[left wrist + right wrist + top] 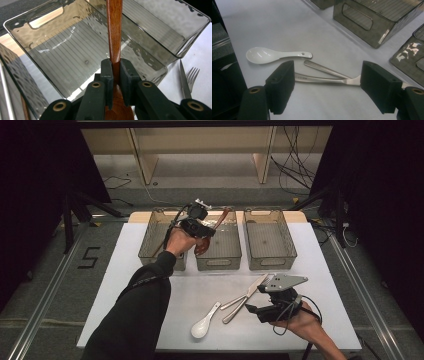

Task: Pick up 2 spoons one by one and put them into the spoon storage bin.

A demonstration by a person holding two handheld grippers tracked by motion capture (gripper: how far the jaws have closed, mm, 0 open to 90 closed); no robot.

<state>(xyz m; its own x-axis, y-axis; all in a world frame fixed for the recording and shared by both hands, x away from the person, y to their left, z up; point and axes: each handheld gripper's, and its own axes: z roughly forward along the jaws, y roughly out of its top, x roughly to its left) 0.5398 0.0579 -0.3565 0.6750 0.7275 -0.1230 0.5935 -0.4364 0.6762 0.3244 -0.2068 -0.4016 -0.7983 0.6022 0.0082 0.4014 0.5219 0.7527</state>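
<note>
My left gripper (206, 234) is raised over the middle one of three smoky clear bins (220, 251) and is shut on a brown wooden spoon (202, 248). In the left gripper view the jaws clamp the spoon's neck (115, 67), with the handle (114, 30) running up over the bin's ribbed floor (70, 57). My right gripper (255, 302) rests low at the table's front right, open, with nothing between its pads. In the right gripper view my gripper (328, 75) faces a steel knife and fork (324, 80) and a white ceramic spoon (274, 54) lying on the table.
The left bin (160, 251) and the right bin (270, 255) flank the middle one at the back of the white table (150, 285). The knife (245, 300), fork (231, 302) and white spoon (204, 322) lie near the front edge. Cables and wooden shelf legs stand beyond the table.
</note>
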